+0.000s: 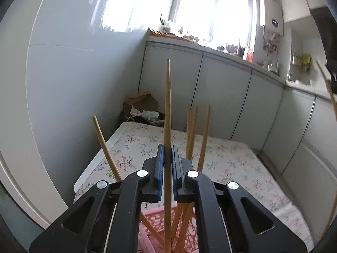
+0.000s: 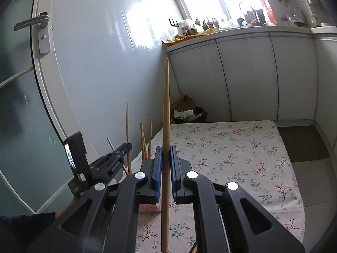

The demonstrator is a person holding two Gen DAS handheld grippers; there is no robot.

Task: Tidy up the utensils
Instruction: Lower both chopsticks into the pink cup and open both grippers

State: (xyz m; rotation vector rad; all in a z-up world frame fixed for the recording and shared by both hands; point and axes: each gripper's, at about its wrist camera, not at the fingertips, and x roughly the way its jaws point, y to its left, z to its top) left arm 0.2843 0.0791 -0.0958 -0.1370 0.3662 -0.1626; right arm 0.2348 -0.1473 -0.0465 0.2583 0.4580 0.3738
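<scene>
Your left gripper (image 1: 167, 164) is pinching one chopstick (image 1: 167, 109) upright over the pink basket (image 1: 155, 219) — your right gripper (image 2: 166, 164) clamps another chopstick (image 2: 165, 126) above the floral tablecloth (image 2: 231, 151).

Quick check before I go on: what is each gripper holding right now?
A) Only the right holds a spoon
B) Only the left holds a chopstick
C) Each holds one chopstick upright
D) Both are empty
C: the left gripper is shut on a chopstick above the pink basket, and the right gripper is shut on another chopstick over the floral tablecloth.
</scene>
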